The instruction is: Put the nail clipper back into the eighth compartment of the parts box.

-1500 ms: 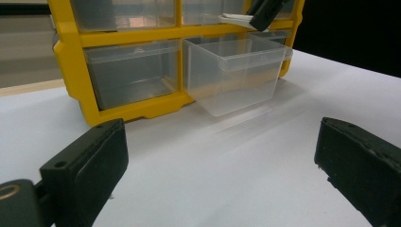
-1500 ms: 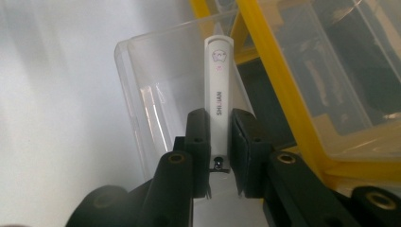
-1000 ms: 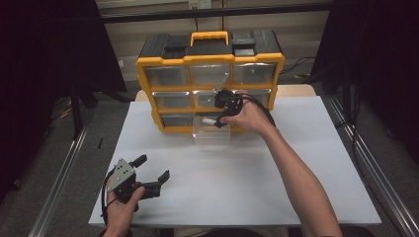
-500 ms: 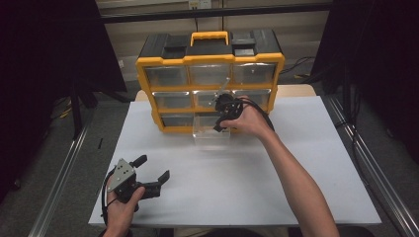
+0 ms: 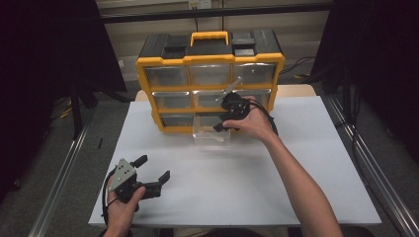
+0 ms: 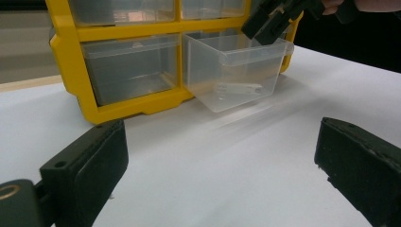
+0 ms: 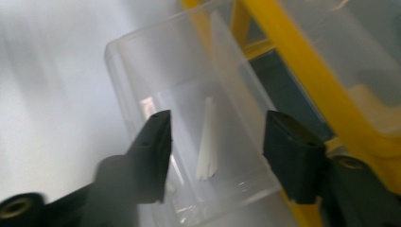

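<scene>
- We see a yellow drawer cabinet (image 5: 210, 81) standing at the far side of the white surface (image 5: 296, 163), with a clear drawer (image 5: 212, 134) pulled out of its bottom row, near end resting on the surface.
- A thin pale strip (image 7: 207, 142) lies on the drawer floor.
- Our right hand-held gripper (image 5: 221, 126) hangs just over the drawer's open top. Its jaws have just been opening and now stand about half apart, with nothing gripped; the strip lies below the gap between them.
- Our left hand-held gripper (image 5: 153, 169) rests at the near left of the surface, well apart from the drawer, jaws wide and empty.
</scene>
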A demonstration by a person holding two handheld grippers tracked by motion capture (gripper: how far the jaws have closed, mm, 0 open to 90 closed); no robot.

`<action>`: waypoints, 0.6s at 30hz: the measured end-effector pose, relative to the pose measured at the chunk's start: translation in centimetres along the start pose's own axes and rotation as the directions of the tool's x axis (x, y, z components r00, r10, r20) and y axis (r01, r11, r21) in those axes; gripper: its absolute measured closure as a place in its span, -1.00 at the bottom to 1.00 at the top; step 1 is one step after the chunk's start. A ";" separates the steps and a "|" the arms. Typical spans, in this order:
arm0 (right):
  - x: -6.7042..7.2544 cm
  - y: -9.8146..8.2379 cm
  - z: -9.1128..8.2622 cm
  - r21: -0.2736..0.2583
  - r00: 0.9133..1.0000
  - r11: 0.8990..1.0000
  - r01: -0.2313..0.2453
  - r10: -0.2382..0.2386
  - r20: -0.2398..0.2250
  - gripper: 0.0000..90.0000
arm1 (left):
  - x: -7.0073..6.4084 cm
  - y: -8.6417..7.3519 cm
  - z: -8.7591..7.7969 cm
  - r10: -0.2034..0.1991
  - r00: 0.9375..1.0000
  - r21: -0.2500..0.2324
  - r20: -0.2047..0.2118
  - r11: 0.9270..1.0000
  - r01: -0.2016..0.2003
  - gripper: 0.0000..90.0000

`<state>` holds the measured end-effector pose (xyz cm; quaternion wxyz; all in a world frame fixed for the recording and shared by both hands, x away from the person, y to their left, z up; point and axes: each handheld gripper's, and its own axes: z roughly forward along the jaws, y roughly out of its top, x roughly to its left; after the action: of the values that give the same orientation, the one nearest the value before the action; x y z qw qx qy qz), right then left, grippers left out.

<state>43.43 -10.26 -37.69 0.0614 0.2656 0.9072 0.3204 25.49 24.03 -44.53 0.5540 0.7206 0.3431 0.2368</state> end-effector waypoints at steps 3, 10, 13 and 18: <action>0.0 -0.3 -0.3 -0.051 1.000 0.999 -0.010 0.010 -0.006 -0.23 | -0.1 0.0 0.1 -0.013 1.000 0.000 -0.006 1.000 0.013 -0.92; 0.5 -1.2 -0.5 -0.102 0.999 0.994 -0.045 0.047 0.024 -0.54 | -0.1 0.0 0.0 -0.007 1.000 0.003 -0.004 1.000 0.007 -0.92; 0.7 -1.7 -0.6 -0.131 0.996 0.989 -0.063 0.070 0.050 -0.68 | -0.2 0.0 0.0 -0.006 1.000 0.000 -0.003 1.000 0.006 -0.92; 0.6 -2.6 -0.9 -0.198 0.994 0.975 -0.097 0.106 0.039 -0.81 | -0.1 0.0 0.0 -0.005 1.000 0.000 -0.004 1.000 0.005 -0.92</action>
<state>41.47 -12.14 -38.51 0.0929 0.3121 0.8548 0.4041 25.41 23.92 -44.50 0.5539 0.7193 0.3460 0.2368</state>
